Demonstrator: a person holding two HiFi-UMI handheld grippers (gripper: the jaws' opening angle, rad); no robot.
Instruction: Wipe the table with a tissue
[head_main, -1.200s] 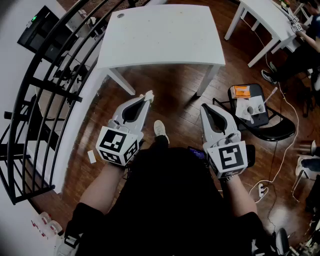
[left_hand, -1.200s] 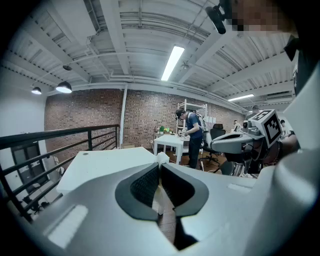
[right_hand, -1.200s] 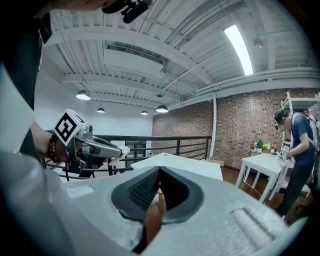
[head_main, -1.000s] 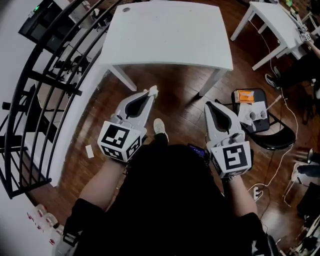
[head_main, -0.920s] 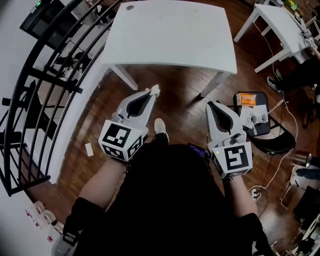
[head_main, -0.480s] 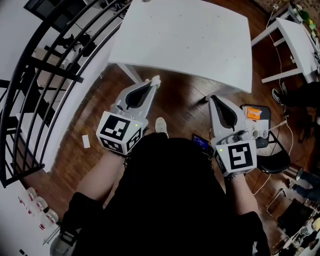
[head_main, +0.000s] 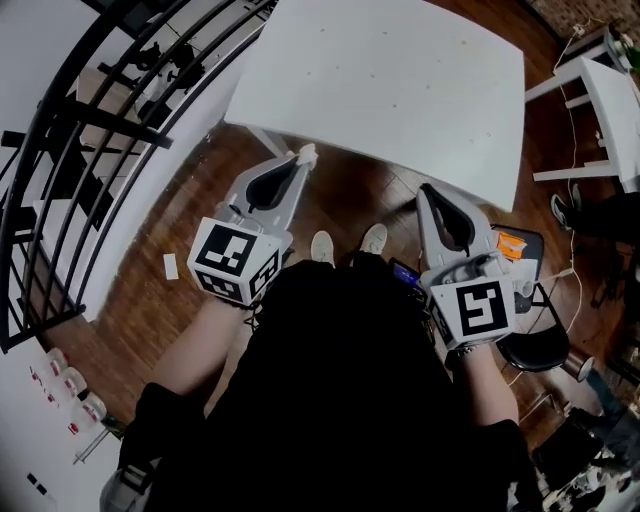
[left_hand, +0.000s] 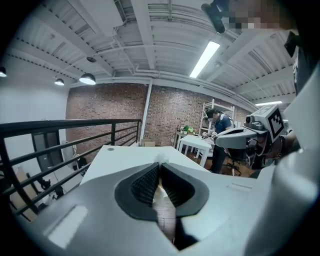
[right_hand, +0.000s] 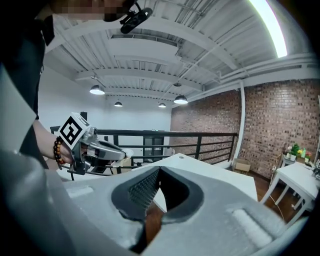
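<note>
Left gripper (head_main: 298, 162) clamps the tissue (head_main: 308, 152), apparently a small wad, near the table (head_main: 400, 90) front edge; light, soft, tearable; hold bunched middle; right gripper (head_main: 428, 190) jaws together, empty.

Both arms (head_main: 198, 352) reach forward, side by side. The left claw (head_main: 299, 161) is pinched on a tissue (head_main: 308, 152); the right claw (head_main: 427, 192) has its jaws together.

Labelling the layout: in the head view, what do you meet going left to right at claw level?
Black railing → left claw, shut on a tissue → right claw, shut and empty → black chair.
</note>
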